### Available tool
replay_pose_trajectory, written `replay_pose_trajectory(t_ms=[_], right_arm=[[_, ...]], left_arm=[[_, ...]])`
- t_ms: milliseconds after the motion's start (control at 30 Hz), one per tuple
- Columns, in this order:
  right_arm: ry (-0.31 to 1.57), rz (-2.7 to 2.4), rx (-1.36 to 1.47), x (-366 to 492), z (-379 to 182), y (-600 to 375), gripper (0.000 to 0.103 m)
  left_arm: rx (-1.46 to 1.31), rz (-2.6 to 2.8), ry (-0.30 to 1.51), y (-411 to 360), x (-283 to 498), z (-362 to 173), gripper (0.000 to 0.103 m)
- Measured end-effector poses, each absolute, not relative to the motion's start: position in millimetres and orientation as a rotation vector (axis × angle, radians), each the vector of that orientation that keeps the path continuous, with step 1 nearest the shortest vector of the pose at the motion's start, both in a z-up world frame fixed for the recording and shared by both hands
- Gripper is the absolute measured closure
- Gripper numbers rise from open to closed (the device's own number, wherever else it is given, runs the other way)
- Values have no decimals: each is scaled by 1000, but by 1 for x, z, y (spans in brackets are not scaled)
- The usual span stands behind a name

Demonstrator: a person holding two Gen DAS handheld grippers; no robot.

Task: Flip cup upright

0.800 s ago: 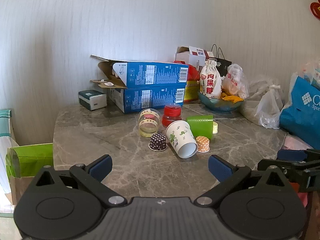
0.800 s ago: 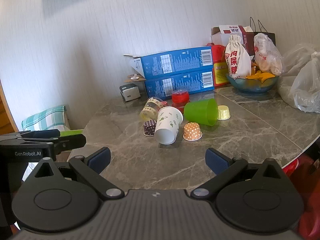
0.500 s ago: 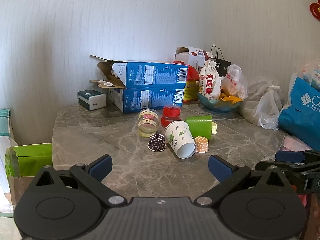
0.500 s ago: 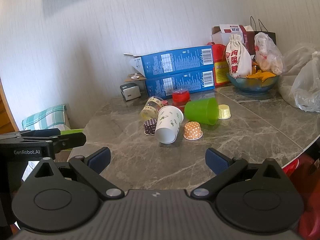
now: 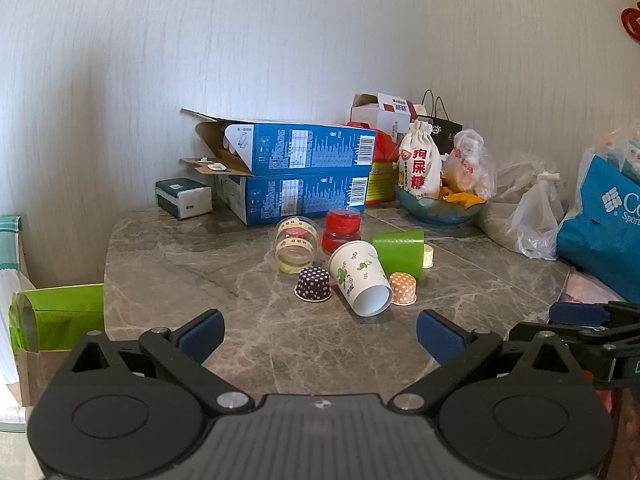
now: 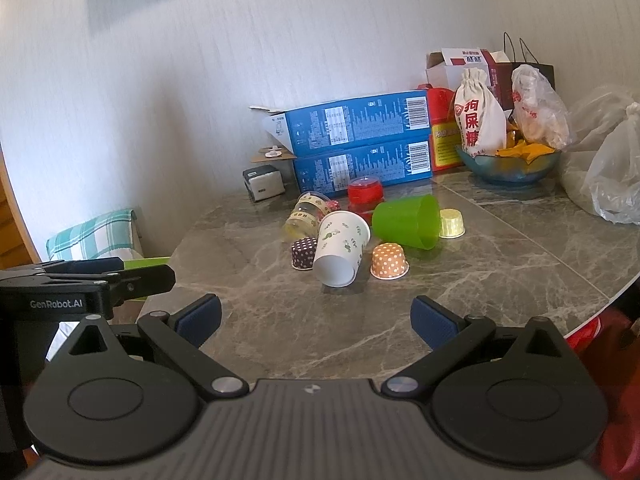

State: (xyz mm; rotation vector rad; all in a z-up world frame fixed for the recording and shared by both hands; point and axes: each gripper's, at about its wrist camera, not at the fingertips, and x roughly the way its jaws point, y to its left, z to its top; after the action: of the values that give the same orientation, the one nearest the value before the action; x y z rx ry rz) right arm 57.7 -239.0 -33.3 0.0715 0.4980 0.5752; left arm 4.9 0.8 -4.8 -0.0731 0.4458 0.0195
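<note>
A white paper cup with green leaf print (image 5: 360, 278) (image 6: 340, 248) lies on its side mid-table, mouth toward me. A green plastic cup (image 5: 398, 253) (image 6: 406, 221) lies on its side just behind it. A clear cup with taped rim (image 5: 295, 244) (image 6: 304, 216) also lies tipped over. My left gripper (image 5: 318, 334) is open and empty, short of the cups. My right gripper (image 6: 316, 320) is open and empty, likewise near the table's front edge. Each gripper shows at the edge of the other's view.
Small cupcake liners stand mouth down: dark dotted (image 5: 313, 283), orange dotted (image 5: 403, 289), yellow (image 6: 452, 223). A red lidded jar (image 5: 341, 229), two stacked blue boxes (image 5: 304, 176), a bowl with bags (image 5: 438, 206) and plastic bags (image 5: 532, 220) stand behind. The marble table (image 5: 180, 264) ends at left.
Both grippers have moved slightly closer to the cups. The cups have not moved, and both grippers stay open.
</note>
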Motion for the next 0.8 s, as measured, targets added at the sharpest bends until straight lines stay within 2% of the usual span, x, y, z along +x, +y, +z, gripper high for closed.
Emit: replay_pose_trajectory(t_ms=[800], right_arm=[[502,578,73,58,-32,-240,1]], left_arm=[[-86,20,448,2,5,-4,0]])
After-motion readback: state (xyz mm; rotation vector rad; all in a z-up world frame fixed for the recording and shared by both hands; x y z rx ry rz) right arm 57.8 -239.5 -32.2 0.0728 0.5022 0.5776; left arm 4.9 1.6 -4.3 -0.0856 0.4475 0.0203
